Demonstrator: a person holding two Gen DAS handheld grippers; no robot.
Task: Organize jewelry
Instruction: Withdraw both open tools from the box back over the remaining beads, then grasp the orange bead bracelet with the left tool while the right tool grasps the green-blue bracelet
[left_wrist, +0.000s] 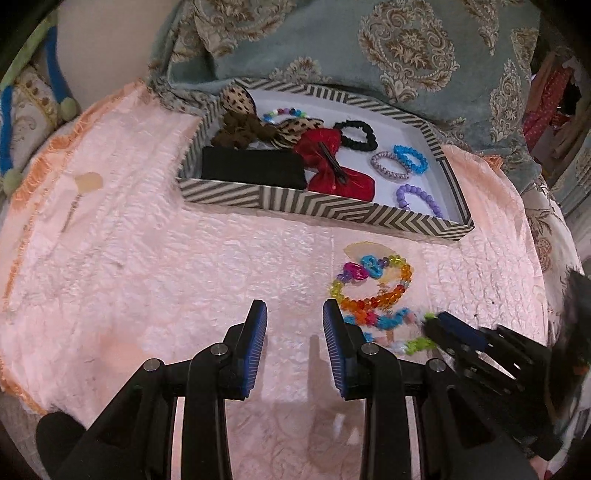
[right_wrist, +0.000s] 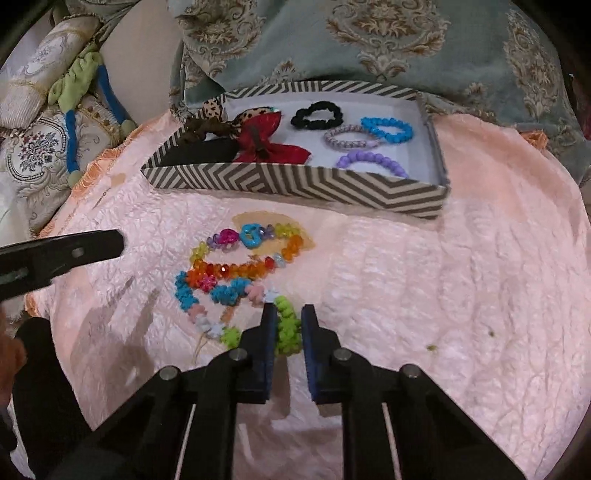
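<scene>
A heap of bright bead bracelets (right_wrist: 243, 269) lies on the pink cloth in front of a chevron-striped box (right_wrist: 295, 184). My right gripper (right_wrist: 289, 314) is shut on the green stretch of a flower-bead bracelet (right_wrist: 286, 328) at the heap's near edge. In the left wrist view that gripper (left_wrist: 434, 323) comes in from the right, with green beads (left_wrist: 421, 345) at its tip. My left gripper (left_wrist: 294, 314) is open and holds nothing, just left of the heap (left_wrist: 373, 291). One of its fingers (right_wrist: 92, 247) shows at the left of the right wrist view.
The box (left_wrist: 325, 205) holds a red bow (left_wrist: 325, 155), a black band, a black scrunchie (left_wrist: 356, 134), and blue and purple bracelets. A teal patterned cushion (left_wrist: 369, 48) rises behind it. More cushions lie left, beyond the pink cloth's (left_wrist: 110, 258) frayed orange edge.
</scene>
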